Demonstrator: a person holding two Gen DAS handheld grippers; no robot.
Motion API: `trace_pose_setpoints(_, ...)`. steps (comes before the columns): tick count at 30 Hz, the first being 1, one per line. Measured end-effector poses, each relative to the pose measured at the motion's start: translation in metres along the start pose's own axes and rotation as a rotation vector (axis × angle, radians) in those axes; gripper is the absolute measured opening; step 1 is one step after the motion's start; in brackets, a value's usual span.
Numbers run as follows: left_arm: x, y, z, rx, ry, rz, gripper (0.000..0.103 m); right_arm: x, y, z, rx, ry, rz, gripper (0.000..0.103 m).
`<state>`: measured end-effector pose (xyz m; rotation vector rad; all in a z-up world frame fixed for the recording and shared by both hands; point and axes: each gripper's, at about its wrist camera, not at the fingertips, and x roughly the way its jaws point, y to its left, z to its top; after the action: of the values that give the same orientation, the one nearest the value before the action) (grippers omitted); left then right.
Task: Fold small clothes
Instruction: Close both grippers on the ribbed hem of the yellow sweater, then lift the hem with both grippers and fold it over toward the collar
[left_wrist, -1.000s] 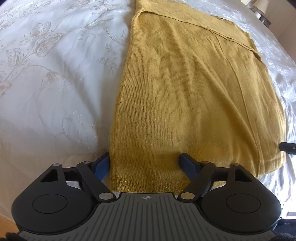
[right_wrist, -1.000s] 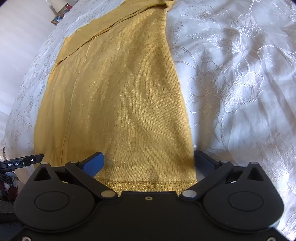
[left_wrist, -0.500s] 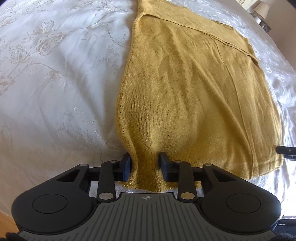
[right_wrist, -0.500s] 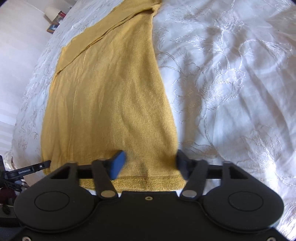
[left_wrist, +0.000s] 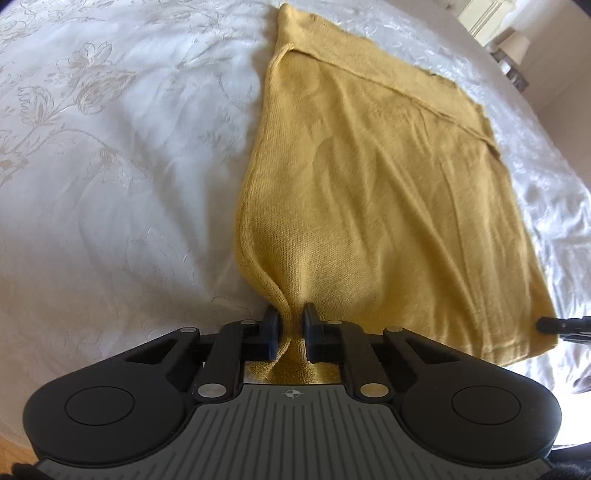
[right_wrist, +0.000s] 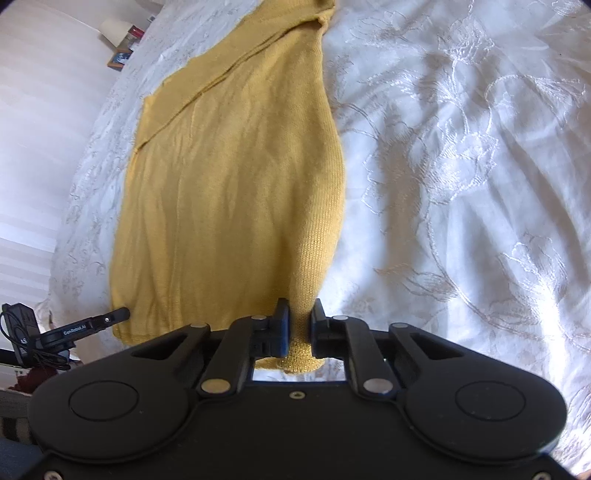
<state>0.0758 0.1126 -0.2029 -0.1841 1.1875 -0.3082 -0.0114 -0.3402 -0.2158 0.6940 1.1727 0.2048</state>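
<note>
A mustard-yellow knit garment lies spread lengthwise on a white embroidered bedspread; it also shows in the right wrist view. My left gripper is shut on the garment's near left corner, bunching the hem between its jaws. My right gripper is shut on the near right corner, with the hem pinched the same way. The right gripper's finger tip shows at the far right of the left wrist view, and the left gripper's tip shows at the left of the right wrist view.
The bedspread stretches to both sides of the garment. A lamp and nightstand stand past the bed's far corner. A small shelf with objects stands by the striped wall. Wooden floor shows below the bed edge.
Both grippers went from wide open around the near hem to shut on its corners, gathering the fabric. The hem corners now lift slightly off the bedspread.
</note>
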Motion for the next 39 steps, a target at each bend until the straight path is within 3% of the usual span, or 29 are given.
trace_pose_setpoints(6,-0.026,0.002,0.022,-0.046,-0.079,-0.062,0.008,-0.014,0.003,0.013,0.041,-0.076,0.065,0.015)
trace_pose_setpoints(14,-0.046,-0.011,0.079,-0.049,-0.213,-0.101,0.008,-0.027,0.015,0.049,0.083,-0.221,0.122,0.015)
trace_pose_setpoints(24,-0.044,-0.025,0.157,-0.057,-0.355,-0.129,0.008,-0.027,0.025,0.118,0.092,-0.363,0.146,0.015)
trace_pose_setpoints(30,-0.036,-0.024,0.201,-0.047,-0.416,-0.117,0.008,-0.014,0.029,0.166,0.06,-0.389,0.119,0.015)
trace_pose_setpoints(33,-0.026,-0.022,0.22,-0.034,-0.395,-0.111,0.008,-0.003,0.031,0.188,0.053,-0.386,0.111,0.015)
trace_pose_setpoints(37,-0.003,-0.024,0.229,0.052,-0.263,-0.106,0.011,0.01,0.031,0.203,0.055,-0.366,0.098,0.015)
trace_pose_setpoints(39,0.007,-0.026,0.223,0.075,-0.206,-0.094,0.033,0.016,0.03,0.204,0.057,-0.351,0.092,0.015)
